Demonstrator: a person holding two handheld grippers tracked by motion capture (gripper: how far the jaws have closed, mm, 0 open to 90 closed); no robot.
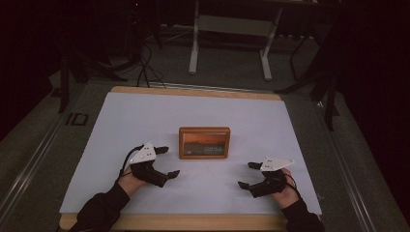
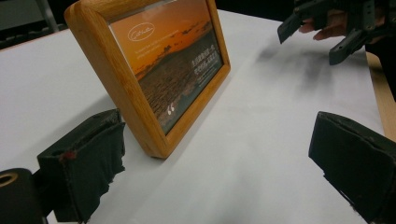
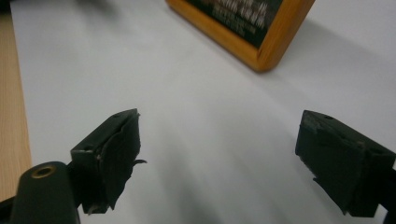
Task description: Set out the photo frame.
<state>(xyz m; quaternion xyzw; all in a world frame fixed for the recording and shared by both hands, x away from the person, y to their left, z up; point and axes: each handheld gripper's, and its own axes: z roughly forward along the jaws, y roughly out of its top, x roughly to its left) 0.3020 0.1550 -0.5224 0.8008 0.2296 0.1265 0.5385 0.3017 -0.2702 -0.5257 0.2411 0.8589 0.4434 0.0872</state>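
Approach stage, by the look of it: wooden picture frame [image 1: 204, 142] at centre of the high view, on the white-covered surface [image 1: 145, 116], untouched. Left tool [image 1: 167, 162] at lower left of that frame, jaws spread wide, nothing between them. Right tool [image 1: 248, 175] at lower right, likewise spread and empty. Both just short of the frame's near edge, one to each side, hands resting low on the surface.

Next move, on this reading: closing in on the frame's two lower corners or side rails, each tool squared to the wood before any squeeze. Calls for care, since the frame seems to stand tilted back rather than flat and could tip or slide under a one-sided push.

Left gripper view: frame [image 2: 154, 70] large at upper left, orange sunset print with small pale lettering legible as a picture though not as words, rounded near corner almost beside one black pad [image 2: 84, 168]; right tool [image 2: 322, 32] and fingers of the hand holding it at upper right. None of that detail readable from above.

Right gripper view: only a corner of the frame [image 3: 261, 32] at top centre, dark print edge above it, bare sheet between the spread pads [image 3: 112, 154], strip of bare wood edge [image 3: 11, 116] at far left.

High view alone: both forearms in dark sleeves, dim floor and pale desk legs [image 1: 193, 48] beyond.
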